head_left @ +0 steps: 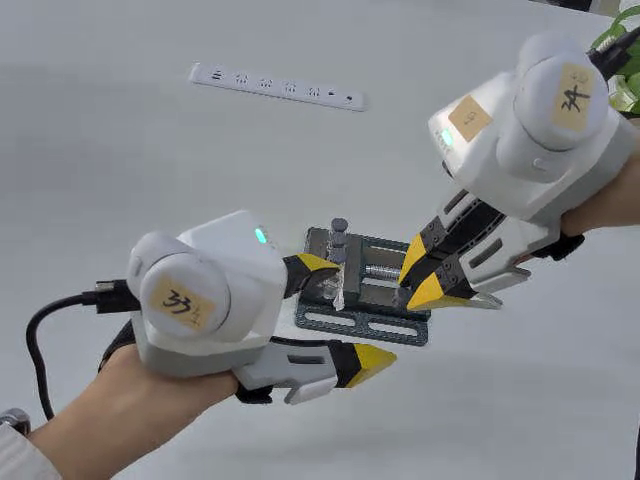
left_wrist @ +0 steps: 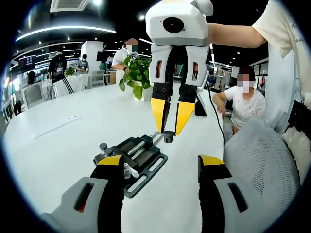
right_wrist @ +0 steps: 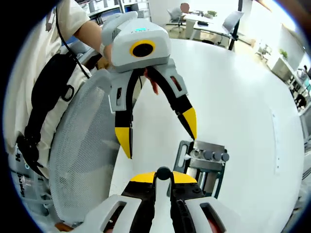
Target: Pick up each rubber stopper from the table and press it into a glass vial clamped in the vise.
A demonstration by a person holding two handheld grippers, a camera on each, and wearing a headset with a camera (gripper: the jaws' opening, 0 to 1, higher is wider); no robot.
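A small dark metal vise (head_left: pixel 362 318) sits on the white table, with a clear glass vial (left_wrist: pixel 129 171) standing between its jaws. My right gripper (head_left: pixel 423 276) hovers just right of and above the vise, shut on a dark rubber stopper (right_wrist: pixel 163 173), which hangs from its yellow tips (left_wrist: pixel 168 137). My left gripper (head_left: pixel 345 312) is at the vise's near left side, open, one yellow fingertip (head_left: pixel 316 265) close to the vial and the other (head_left: pixel 372 360) in front of the vise. Grey round caps (right_wrist: pixel 209 156) sit along the vise top.
A white power strip (head_left: pixel 277 87) lies far back on the table. A potted plant (left_wrist: pixel 136 73) stands at the table's far edge. A grey mesh chair (left_wrist: pixel 262 160) is beside the table. A black cable (head_left: pixel 40 330) trails from the left gripper. People sit in the background.
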